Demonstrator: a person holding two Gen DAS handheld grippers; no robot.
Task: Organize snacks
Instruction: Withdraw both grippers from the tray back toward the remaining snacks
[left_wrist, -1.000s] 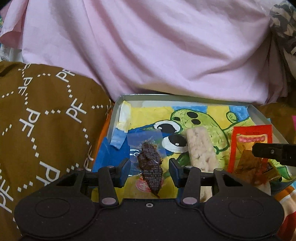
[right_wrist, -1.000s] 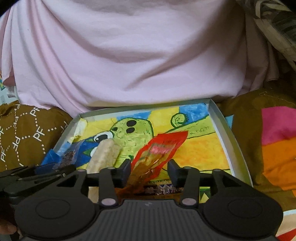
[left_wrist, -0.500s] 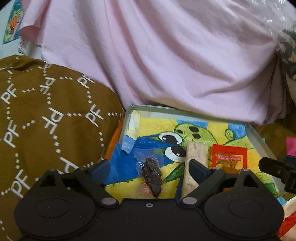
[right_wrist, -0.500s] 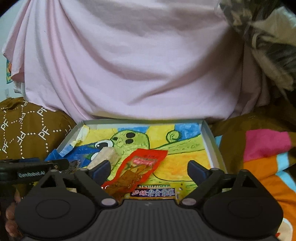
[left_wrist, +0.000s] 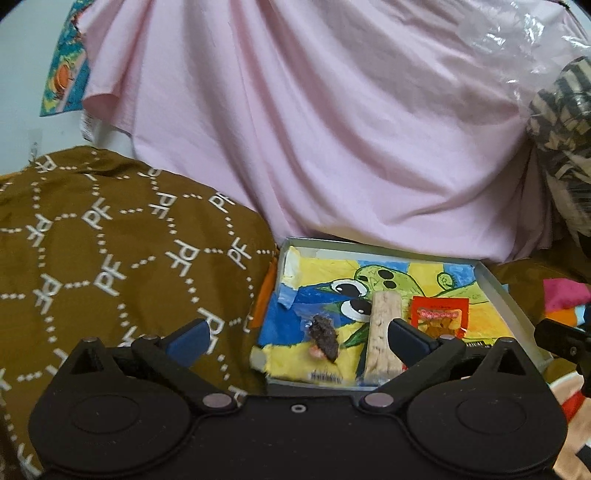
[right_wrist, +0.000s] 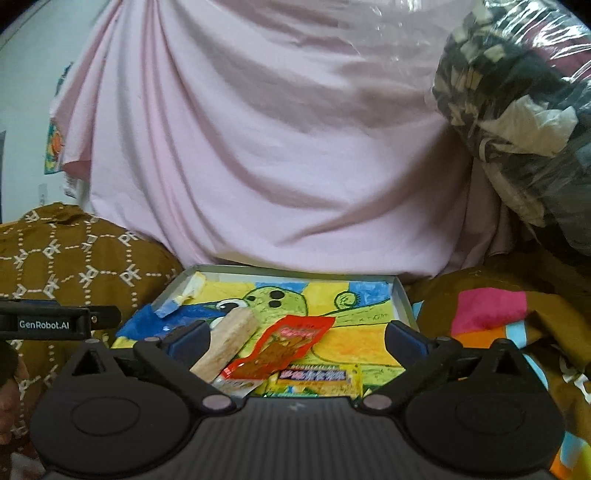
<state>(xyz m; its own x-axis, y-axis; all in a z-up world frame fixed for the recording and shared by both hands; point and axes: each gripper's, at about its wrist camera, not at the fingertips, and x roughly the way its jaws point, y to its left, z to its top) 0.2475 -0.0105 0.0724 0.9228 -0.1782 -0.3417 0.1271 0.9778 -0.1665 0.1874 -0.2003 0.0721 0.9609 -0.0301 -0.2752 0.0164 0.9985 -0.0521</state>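
A shallow grey tray (left_wrist: 495, 284) (right_wrist: 402, 299) with a green cartoon drawing inside holds the snacks. In the left wrist view a dark brown snack in clear wrap (left_wrist: 325, 336), a pale beige bar (left_wrist: 384, 332) and a red packet (left_wrist: 439, 317) lie side by side. The right wrist view shows the beige bar (right_wrist: 229, 343), the red packet (right_wrist: 288, 343) and a yellow packet (right_wrist: 321, 380) under it. My left gripper (left_wrist: 295, 336) is open and empty, above the tray's near left edge. My right gripper (right_wrist: 293, 338) is open and empty, above the tray's near edge.
The tray lies on a brown "PF" patterned cover (left_wrist: 110, 258) with a colourful blanket (right_wrist: 491, 310) to its right. A pink sheet (left_wrist: 332, 129) hangs behind. A plastic-wrapped dark bundle (right_wrist: 517, 103) sits at the upper right.
Both grippers opened and let go of their snacks, the dark snack on the left and the red packet on the right. Both have pulled back and up from the tray.
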